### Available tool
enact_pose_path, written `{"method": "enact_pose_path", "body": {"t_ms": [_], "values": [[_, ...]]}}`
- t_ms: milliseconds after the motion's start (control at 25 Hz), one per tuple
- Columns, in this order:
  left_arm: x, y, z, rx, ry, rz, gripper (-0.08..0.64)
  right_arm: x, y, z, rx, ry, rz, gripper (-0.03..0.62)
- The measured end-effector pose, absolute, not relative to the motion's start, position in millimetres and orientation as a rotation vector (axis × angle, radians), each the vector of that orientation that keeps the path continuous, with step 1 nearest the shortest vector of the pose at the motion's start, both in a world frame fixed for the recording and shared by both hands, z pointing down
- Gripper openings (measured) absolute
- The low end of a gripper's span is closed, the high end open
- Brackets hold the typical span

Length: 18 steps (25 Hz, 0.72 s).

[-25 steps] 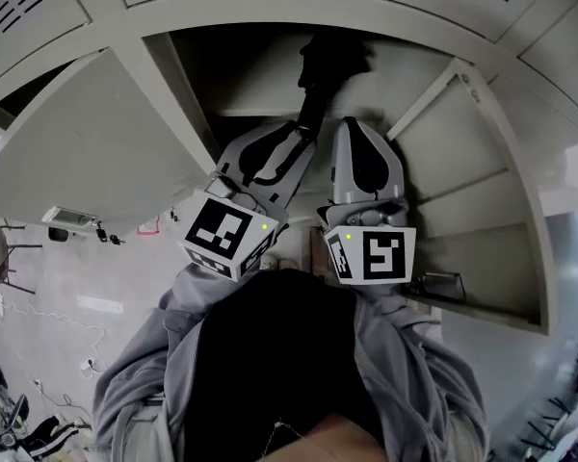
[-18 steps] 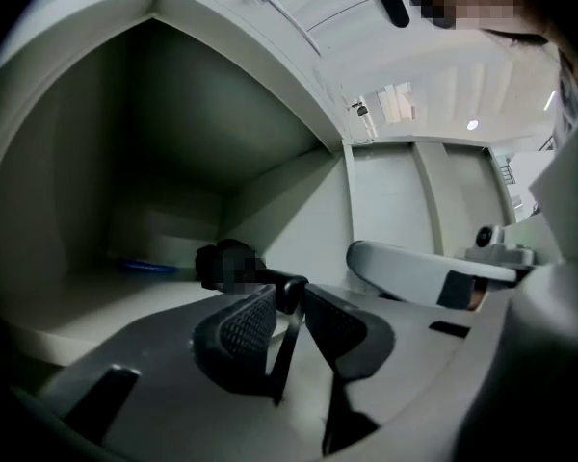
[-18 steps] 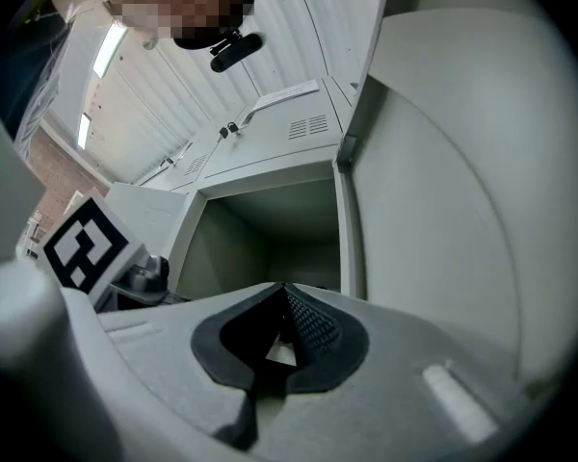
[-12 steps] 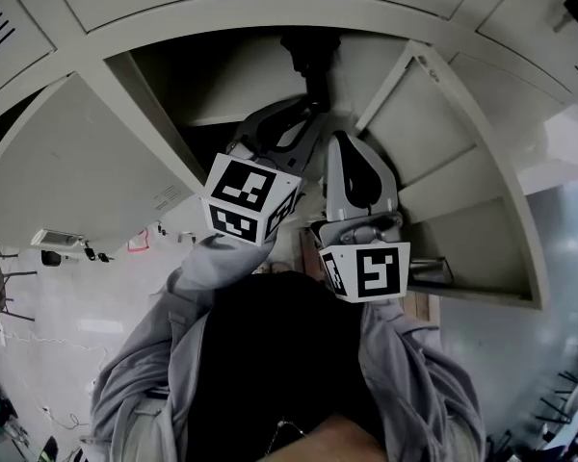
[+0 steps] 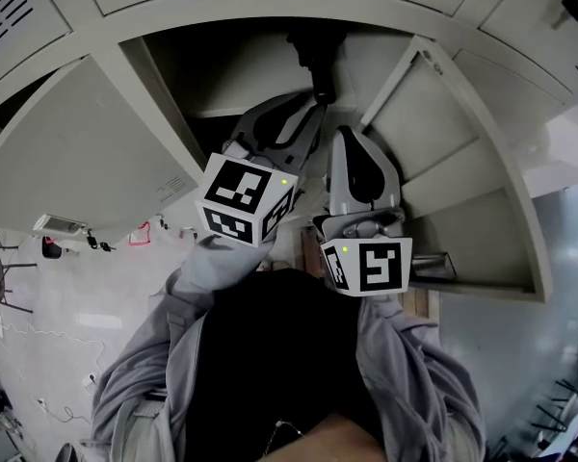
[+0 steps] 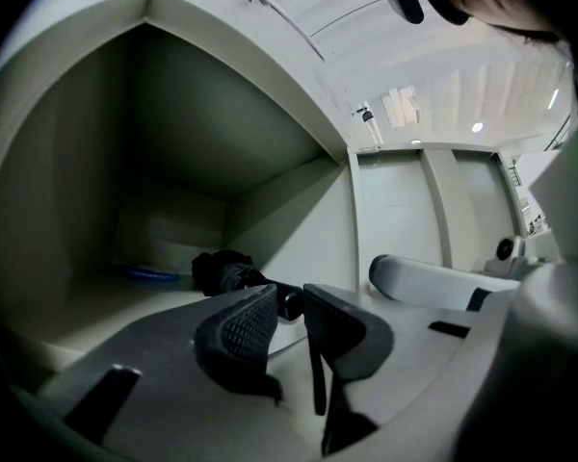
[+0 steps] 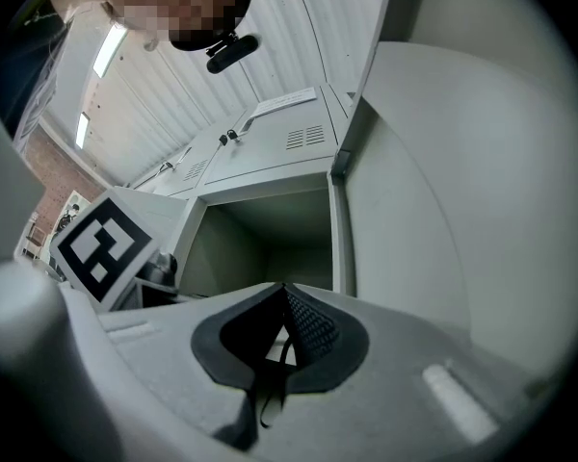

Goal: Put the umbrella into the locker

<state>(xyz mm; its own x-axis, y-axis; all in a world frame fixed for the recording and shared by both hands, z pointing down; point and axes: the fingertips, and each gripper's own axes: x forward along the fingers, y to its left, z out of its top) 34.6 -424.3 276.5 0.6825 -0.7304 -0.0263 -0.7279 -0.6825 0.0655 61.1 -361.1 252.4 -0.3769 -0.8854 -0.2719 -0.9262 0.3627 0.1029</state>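
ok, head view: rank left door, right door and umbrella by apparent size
1-2. Left door and right door: they look about alike, and the wide-angle warp makes ranking them unsure.
3. Umbrella: clearly smallest, though it sits deeper in the locker, farther from the camera.

- Locker (image 5: 67,152): plain pale grey-beige; inside shaded darker grey.
- Umbrella (image 6: 223,269): black all over, no pattern visible.
- Left hand-held gripper (image 6: 291,301): light grey body; black pads (image 6: 243,323) with a fine diamond grid; its cube (image 5: 246,200) white with black square markers.
- Right hand-held gripper (image 7: 284,301): light grey body, black grid-textured pads, cube white with black square markers.
- Sleeves (image 5: 140,383): mid grey, plain.
- Streak (image 6: 152,275) at the locker's back: bright blue; what it is cannot be told.
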Motion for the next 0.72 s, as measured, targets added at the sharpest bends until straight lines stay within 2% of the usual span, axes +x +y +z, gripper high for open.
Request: {"method": "enact_pose_path", "body": {"t_ms": [360,720], "values": [[-45.7,-383.6,269.9,2.732,-1.622,-0.11,0.008,38.4,-363.8,257.1,-1.583,2.497,0.37,0.003],[-88.5,-360.5,328.5,2.542,-1.796,-0.03,0.006,33.5,-357.7,308.3,-1.648,2.584,0.332,0.003]]}}
